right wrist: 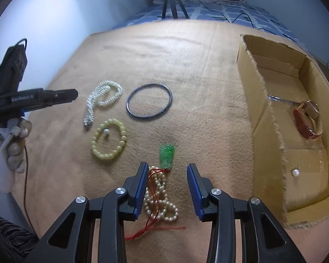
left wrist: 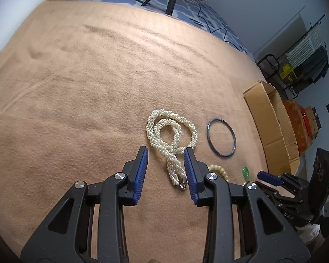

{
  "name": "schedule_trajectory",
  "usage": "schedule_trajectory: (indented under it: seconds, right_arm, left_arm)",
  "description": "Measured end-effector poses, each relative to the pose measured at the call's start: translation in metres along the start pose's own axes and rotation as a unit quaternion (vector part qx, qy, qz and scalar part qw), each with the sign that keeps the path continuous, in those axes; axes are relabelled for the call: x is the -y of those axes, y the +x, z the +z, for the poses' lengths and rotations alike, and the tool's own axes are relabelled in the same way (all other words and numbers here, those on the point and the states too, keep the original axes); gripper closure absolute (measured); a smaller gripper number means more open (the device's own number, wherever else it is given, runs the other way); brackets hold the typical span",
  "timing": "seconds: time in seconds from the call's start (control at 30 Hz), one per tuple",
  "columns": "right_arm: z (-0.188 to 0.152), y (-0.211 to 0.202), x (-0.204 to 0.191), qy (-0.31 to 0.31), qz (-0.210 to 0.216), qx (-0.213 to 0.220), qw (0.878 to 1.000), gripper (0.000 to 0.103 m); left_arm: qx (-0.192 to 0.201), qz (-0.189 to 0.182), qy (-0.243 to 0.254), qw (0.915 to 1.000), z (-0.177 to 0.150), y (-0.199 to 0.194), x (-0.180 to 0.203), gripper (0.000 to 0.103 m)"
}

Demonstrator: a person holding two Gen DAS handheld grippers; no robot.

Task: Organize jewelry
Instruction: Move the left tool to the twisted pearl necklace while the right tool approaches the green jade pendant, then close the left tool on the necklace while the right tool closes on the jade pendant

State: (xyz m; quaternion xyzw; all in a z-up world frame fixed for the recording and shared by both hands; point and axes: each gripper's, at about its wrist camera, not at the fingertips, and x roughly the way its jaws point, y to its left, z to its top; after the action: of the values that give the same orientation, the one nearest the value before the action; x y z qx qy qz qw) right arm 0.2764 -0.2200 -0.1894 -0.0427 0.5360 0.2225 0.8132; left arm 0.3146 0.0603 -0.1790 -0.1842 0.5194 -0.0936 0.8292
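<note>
A twisted white pearl necklace (left wrist: 171,135) lies on the tan blanket (left wrist: 87,87). My left gripper (left wrist: 165,149) hangs open over its lower end, the clasp lying between the blue pads untouched. My right gripper (right wrist: 168,164) is open above a green pendant (right wrist: 167,153) on a red cord, tangled with a cream pearl strand (right wrist: 162,199) that lies between the jaws. Further left lie a yellow-green bead bracelet (right wrist: 109,139) with a loose pearl (right wrist: 106,132) inside it, a dark thin bangle (right wrist: 149,102) and the twisted necklace (right wrist: 103,98).
A cardboard box (right wrist: 263,100) on the right holds a brown-strapped watch (right wrist: 307,120), a single pearl (right wrist: 295,172) and a silvery piece (right wrist: 280,99). A gloved hand (right wrist: 13,149) holds the left gripper at the left edge. A tripod (right wrist: 171,2) stands at the back.
</note>
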Motion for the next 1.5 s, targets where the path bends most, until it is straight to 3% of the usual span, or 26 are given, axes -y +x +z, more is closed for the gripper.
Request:
schedule_trajectory:
  seconds: [0.1,0.17,0.4,0.67,0.8,0.93,1.1,1.23,1.27,1.37,1.5]
  right_arm:
    - [0.003,0.007,0.0,-0.001,-0.005,-0.004,1.0,0.066]
    - [0.004,0.009,0.0,-0.001,-0.006,-0.005,1.0,0.066]
    - [0.007,0.016,0.001,0.0,-0.004,-0.008,1.0,0.066]
    - [0.008,0.019,-0.001,-0.009,-0.005,-0.009,1.0,0.066]
    - [0.008,0.02,-0.004,-0.02,-0.01,-0.01,1.0,0.066]
    - [0.007,0.021,-0.008,-0.026,-0.016,-0.008,0.999,0.066]
    - [0.006,0.022,-0.01,-0.032,-0.023,-0.006,0.999,0.068]
    - [0.007,0.022,-0.011,-0.037,-0.029,-0.005,0.999,0.076]
    - [0.007,0.022,-0.012,-0.036,-0.029,-0.004,0.999,0.079]
    - [0.007,0.022,-0.013,-0.036,-0.027,-0.003,0.999,0.088]
    - [0.008,0.02,-0.012,-0.033,-0.022,0.001,0.999,0.089]
  left_arm:
    - [-0.005,0.006,0.005,1.0,0.003,0.009,0.002,0.067]
    - [-0.006,0.013,0.005,0.9999,0.006,0.017,0.003,0.058]
    - [-0.023,0.01,0.011,0.9996,0.01,0.035,0.006,0.058]
    - [-0.036,0.059,0.097,0.9928,-0.002,0.048,0.033,0.054]
    - [-0.037,0.09,0.141,0.9852,-0.009,0.054,0.044,0.054]
    - [-0.032,0.106,0.157,0.9813,-0.013,0.056,0.047,0.054]
    - [-0.021,0.11,0.154,0.9818,-0.011,0.058,0.045,0.063]
    - [-0.012,0.106,0.151,0.9829,-0.006,0.057,0.042,0.091]
    - [-0.01,0.101,0.145,0.9842,-0.005,0.056,0.04,0.094]
    - [-0.005,0.089,0.131,0.9874,-0.004,0.051,0.034,0.094]
    - [0.005,0.083,0.125,0.9886,-0.005,0.043,0.03,0.095]
